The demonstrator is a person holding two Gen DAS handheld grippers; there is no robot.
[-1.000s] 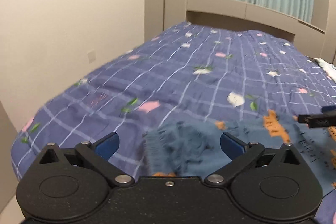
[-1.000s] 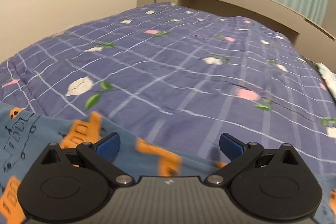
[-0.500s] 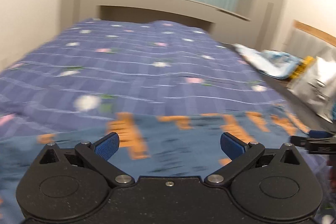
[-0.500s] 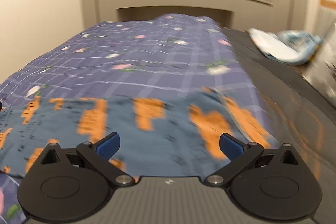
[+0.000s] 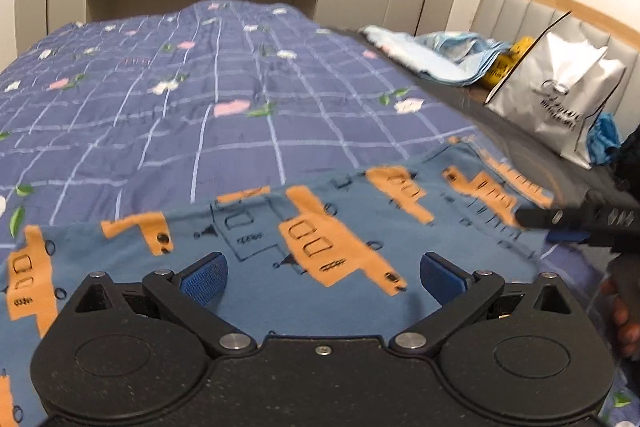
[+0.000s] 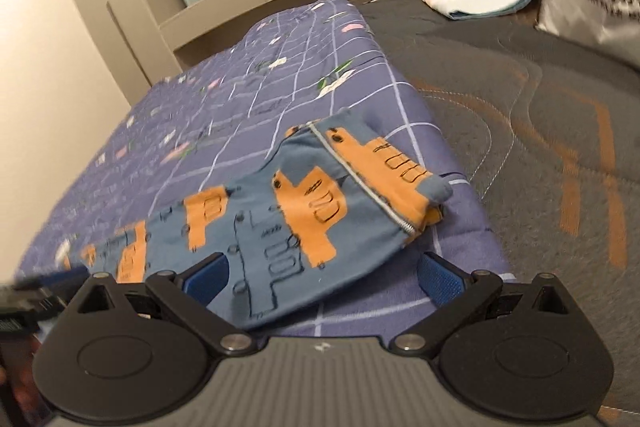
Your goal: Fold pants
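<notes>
Pants (image 5: 320, 239) lie crosswise on quilt (image 5: 224, 107), waistband prob. right; both hand-held grippers spread wide, empty.

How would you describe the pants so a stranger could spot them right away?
Start at the purple checked floral quilt covering the bed. On its near edge lie the blue cotton pants, spread flat. Only they carry orange vehicle prints; the pale blue cloth lies farther off.

Pants (image 5: 280, 239) cut off at the left edge of the left wrist view, near part hidden beneath the left gripper (image 5: 323, 277). Lettering on the silver bag (image 5: 560, 99) too blurred to read. Right gripper (image 5: 576, 223) seen only as a smeared dark bar at the right edge, grip state unreadable there.
</notes>
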